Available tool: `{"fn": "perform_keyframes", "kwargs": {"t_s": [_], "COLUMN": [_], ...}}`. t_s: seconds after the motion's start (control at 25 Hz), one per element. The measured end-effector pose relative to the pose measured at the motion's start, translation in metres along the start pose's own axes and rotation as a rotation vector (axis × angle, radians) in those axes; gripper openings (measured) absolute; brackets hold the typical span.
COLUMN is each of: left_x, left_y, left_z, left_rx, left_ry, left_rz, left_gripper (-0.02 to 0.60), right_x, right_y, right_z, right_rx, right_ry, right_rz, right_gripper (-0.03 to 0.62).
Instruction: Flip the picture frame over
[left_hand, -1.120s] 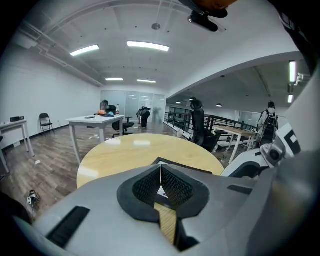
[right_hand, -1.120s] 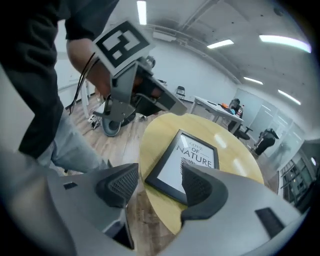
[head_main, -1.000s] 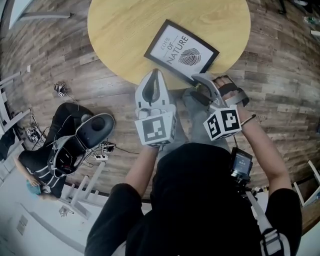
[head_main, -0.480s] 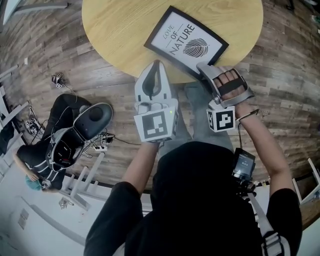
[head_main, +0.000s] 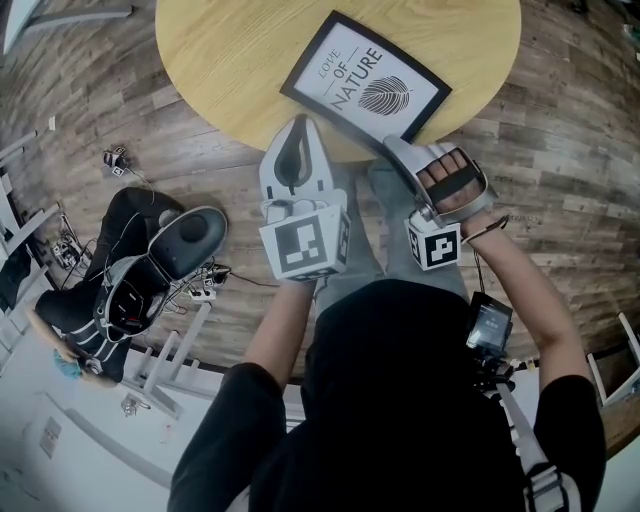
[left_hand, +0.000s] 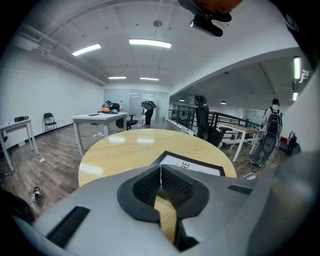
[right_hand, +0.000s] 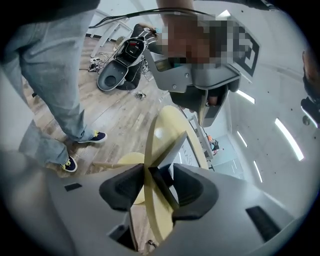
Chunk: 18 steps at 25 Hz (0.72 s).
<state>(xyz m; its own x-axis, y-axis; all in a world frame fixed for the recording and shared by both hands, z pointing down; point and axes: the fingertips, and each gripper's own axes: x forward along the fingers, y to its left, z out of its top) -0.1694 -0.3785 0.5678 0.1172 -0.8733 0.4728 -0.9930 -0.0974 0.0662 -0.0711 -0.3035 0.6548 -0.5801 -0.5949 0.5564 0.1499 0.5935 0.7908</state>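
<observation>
At the near rim of the round wooden table (head_main: 230, 60), reaching in with the right gripper (head_main: 392, 145), rolled onto its side and straddling the closest corner of the picture frame (head_main: 365, 82) along with the tabletop's edge. Having those jaws standing partway apart, just now closing, one passing under the rim and the other over the frame's corner, pads not plainly pressing on either. Bracketing, in the right gripper view, the frame's dark border and the thin yellow rim between the two pads. Finding the picture frame lying flat and face up on the tabletop, turned at a slant, showing a leaf print and the words LOVE OF NATURE. Hovering the left gripper (head_main: 292, 125) just beside the right one above the rim, nose aiming at the frame's near side, jaws pressed together on nothing. Standing over a plank floor (head_main: 560, 130).
</observation>
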Motion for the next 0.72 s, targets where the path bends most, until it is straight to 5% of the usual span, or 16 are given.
{"fn": "perform_keyframes", "kwargs": {"t_s": [0.72], "left_x": [-0.0081], "left_y": [0.0024], "left_z": [0.0068], "left_rx": [-0.017], "left_ry": [0.002], "left_rz": [0.026], "left_gripper": [0.023], "right_x": [-0.0016], "right_y": [-0.0039], "right_z": [-0.0001], "right_rx": [-0.035], "right_ry": [-0.019], "right_rz": [-0.007], "right_gripper": [0.16]}}
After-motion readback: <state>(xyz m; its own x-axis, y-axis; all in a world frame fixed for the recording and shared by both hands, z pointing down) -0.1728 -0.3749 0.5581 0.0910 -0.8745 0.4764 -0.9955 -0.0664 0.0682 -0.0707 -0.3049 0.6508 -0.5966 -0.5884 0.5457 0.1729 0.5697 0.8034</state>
